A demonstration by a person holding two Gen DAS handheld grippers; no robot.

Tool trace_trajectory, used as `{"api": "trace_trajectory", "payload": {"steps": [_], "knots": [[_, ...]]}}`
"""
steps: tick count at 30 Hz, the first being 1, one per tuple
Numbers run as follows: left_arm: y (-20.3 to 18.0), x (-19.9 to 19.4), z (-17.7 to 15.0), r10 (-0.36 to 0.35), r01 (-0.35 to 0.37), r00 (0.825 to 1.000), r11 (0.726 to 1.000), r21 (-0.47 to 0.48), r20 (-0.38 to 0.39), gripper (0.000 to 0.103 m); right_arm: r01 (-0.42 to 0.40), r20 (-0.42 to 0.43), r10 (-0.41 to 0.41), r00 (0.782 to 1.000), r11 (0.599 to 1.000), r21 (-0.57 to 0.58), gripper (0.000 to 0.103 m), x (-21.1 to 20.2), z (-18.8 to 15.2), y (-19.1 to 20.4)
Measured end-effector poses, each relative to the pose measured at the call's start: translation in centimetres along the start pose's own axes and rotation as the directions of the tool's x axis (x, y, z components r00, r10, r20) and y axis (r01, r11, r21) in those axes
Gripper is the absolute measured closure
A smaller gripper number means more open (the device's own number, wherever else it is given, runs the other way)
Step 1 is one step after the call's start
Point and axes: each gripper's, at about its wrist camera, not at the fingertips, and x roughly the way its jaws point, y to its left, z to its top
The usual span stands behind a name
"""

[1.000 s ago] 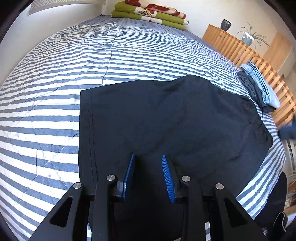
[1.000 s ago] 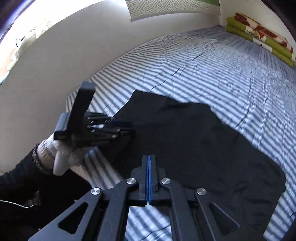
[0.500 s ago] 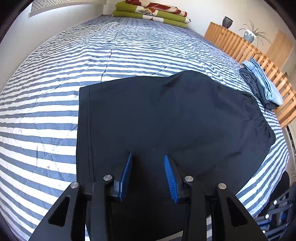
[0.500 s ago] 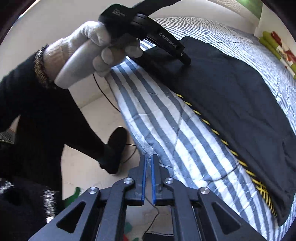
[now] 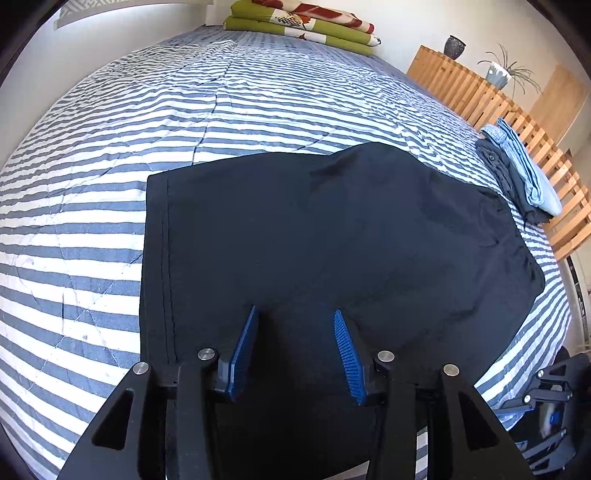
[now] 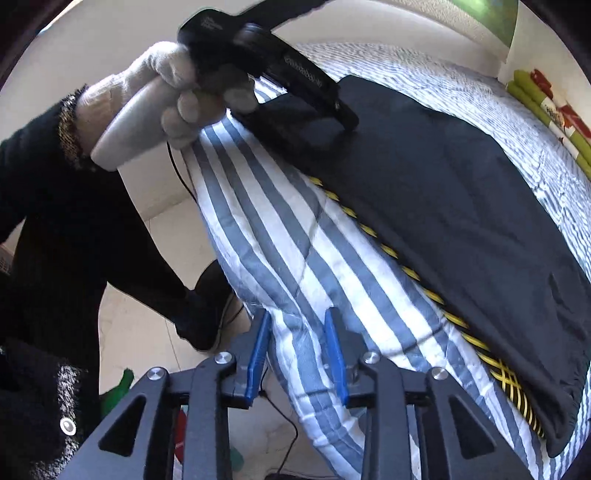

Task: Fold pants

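now the dark pants [image 5: 332, 240] lie flat on the striped bedspread [image 5: 184, 103], already doubled over by the look of it, near the bed's front edge. the left gripper [image 5: 293, 343] hovers over the pants' near edge, jaws having just spread, pinching nothing, likely readying a fresh grab. the right gripper [image 6: 297, 354], also just opened and empty, straddles the bedspread's overhang beside the pants. beyond the pants sit folded clothes [image 5: 524, 177] by a wooden slatted headboard [image 5: 480, 92], and green bedding [image 5: 303, 26] farther back.

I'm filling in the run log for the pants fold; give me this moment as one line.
pants: flat on bed | left gripper: open, opening, over pants | right gripper: open, opening, at bed edge, nothing held
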Motion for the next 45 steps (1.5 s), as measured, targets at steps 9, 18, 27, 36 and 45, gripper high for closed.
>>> {"api": "trace_trajectory", "payload": {"steps": [9,18,27,36,45], "knots": [[-0.2,0.2,0.2,0.004,-0.004,1.0,1.0,-0.006,-0.007,0.056,-0.025,-0.072,0.028,0.997,0.998,0.052,0.1,-3.1,-1.7,-0.9],[-0.5,-0.2,0.1,-0.011,0.011,1.0,0.999,-0.03,-0.008,0.056,-0.066,0.075,0.051,0.996,0.973,0.219,0.074,-10.8,-4.9,-3.5],[-2.0,-2.6,-2.6,-0.069,0.069,0.998,0.997,-0.025,-0.005,0.056,-0.122,0.234,0.066,0.97,0.965,0.233,0.074,-11.4,-4.7,-4.8],[-1.7,-5.3,-5.8,0.083,-0.079,0.994,0.995,0.059,-0.073,0.055,0.026,0.185,-0.113,0.976,0.91,0.414,0.074,-9.3,-3.6,-12.9],[2.6,-6.6,2.5,0.166,-0.166,0.986,0.986,-0.03,0.016,0.055,0.149,-0.036,-0.157,0.987,0.805,0.574,0.074,-5.3,-5.8,-20.6]]}}
